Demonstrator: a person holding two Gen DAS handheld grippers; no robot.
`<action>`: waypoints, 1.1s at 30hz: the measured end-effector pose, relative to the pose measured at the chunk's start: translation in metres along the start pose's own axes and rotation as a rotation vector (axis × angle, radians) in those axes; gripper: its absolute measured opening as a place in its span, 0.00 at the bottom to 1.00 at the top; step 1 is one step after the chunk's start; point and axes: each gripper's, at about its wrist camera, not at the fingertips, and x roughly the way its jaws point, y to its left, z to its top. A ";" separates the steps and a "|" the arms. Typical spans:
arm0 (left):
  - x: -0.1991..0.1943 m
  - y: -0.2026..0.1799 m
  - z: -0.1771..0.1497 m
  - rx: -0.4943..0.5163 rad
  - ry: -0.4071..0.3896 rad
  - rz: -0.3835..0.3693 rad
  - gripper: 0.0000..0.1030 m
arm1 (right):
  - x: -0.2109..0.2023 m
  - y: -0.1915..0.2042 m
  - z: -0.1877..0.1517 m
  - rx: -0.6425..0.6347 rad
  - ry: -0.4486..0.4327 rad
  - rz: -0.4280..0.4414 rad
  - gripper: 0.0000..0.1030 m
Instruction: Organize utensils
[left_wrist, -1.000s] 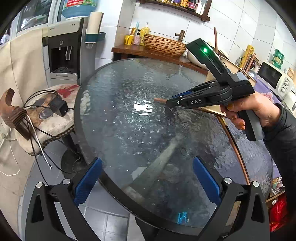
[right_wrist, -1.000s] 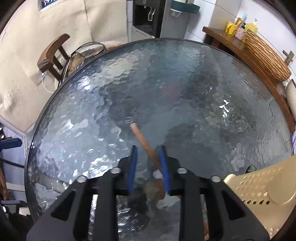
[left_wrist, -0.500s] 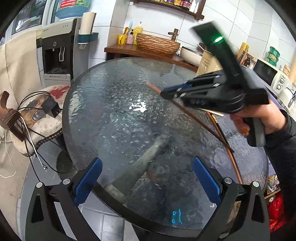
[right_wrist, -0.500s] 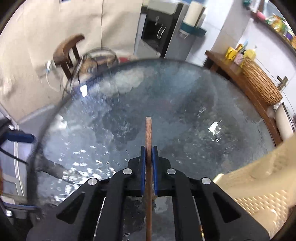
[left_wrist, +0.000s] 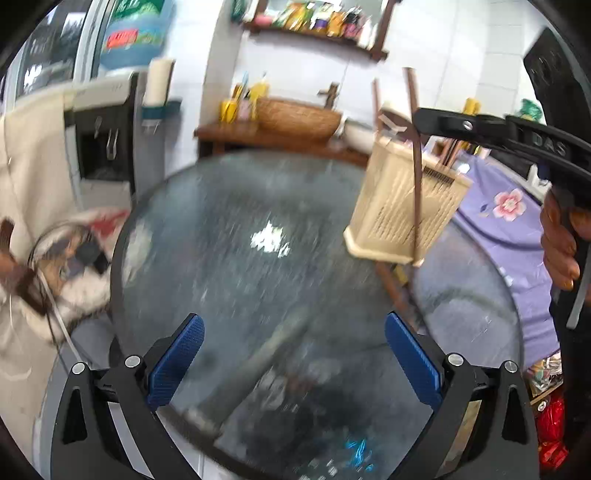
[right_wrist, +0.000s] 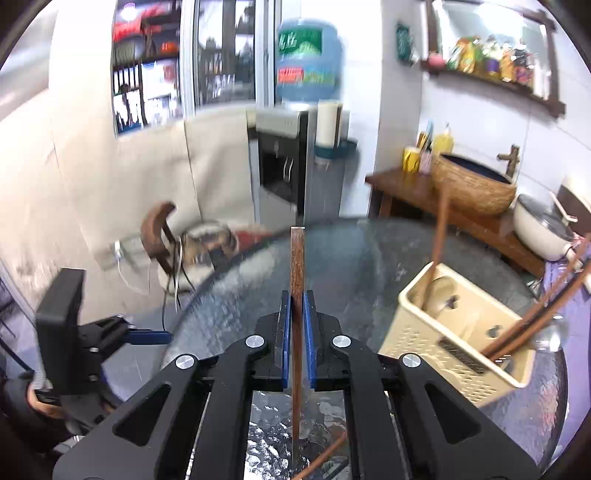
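Observation:
My right gripper (right_wrist: 295, 306) is shut on a long brown wooden utensil (right_wrist: 297, 258) and holds it upright above the round glass table (right_wrist: 351, 251). In the left wrist view the right gripper (left_wrist: 421, 118) holds the utensil (left_wrist: 416, 177) in front of the cream slotted utensil holder (left_wrist: 391, 206). The holder (right_wrist: 454, 339) stands at the table's right and has several wooden utensils (right_wrist: 439, 229) in it. My left gripper (left_wrist: 293, 354) is open and empty above the near edge of the table (left_wrist: 240, 277).
A water dispenser (right_wrist: 284, 162) and a wooden chair (right_wrist: 159, 236) with cables stand beyond the table's left. A wooden counter with a woven basket (right_wrist: 472, 188) is behind. A purple flowered cloth (left_wrist: 506, 206) lies at the right. Another wooden stick (right_wrist: 325, 458) lies on the glass under my right gripper.
My right gripper closed on the wooden utensil, lifted it off the glass and swung it from lying flat to upright, toward the cream holder. The left gripper stayed open.

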 end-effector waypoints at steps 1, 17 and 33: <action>-0.002 -0.004 0.007 0.014 -0.026 -0.003 0.94 | -0.011 -0.002 0.003 0.012 -0.021 -0.003 0.07; -0.017 -0.043 0.064 0.083 -0.195 -0.030 0.94 | -0.077 -0.045 0.067 0.052 -0.206 -0.153 0.06; 0.015 -0.052 0.025 0.095 -0.059 -0.091 0.94 | -0.042 -0.106 0.106 0.154 -0.213 -0.297 0.03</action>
